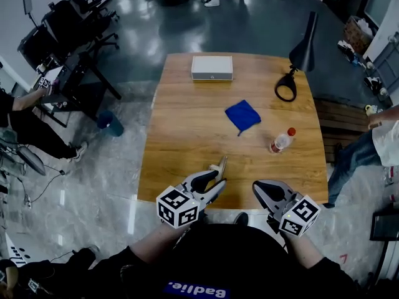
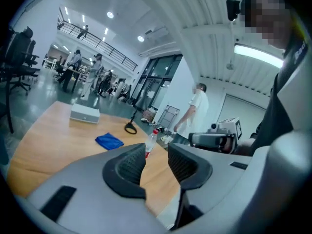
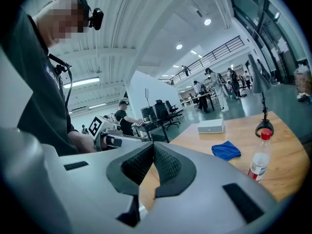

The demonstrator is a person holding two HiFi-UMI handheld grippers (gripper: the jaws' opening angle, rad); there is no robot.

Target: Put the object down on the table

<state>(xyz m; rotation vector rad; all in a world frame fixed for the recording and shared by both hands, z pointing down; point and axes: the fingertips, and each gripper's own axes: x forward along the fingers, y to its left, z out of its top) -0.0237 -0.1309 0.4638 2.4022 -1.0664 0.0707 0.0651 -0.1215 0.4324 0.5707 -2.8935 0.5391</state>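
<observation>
On the wooden table [image 1: 181,148] a clear bottle with a red cap [image 1: 282,141] lies right of centre, and a folded blue cloth [image 1: 243,114] sits in the middle. My left gripper [image 1: 218,182] hovers at the near edge, jaws apart with nothing between them; in its own view the left gripper [image 2: 157,150] frames the bottle [image 2: 151,141] far beyond. A small pale tan thing [image 1: 219,166] lies by its tip; I cannot tell what it is. My right gripper [image 1: 257,187] is beside it, also at the near edge. Its own view shows the right gripper [image 3: 152,147] with pads touching and empty.
A white box [image 1: 212,68] sits at the table's far edge and a black desk lamp [image 1: 296,58] stands at the far right. Office chairs [image 1: 75,23] and a seated person [image 1: 25,123] are to the left. Another person [image 1: 374,142] stands right of the table.
</observation>
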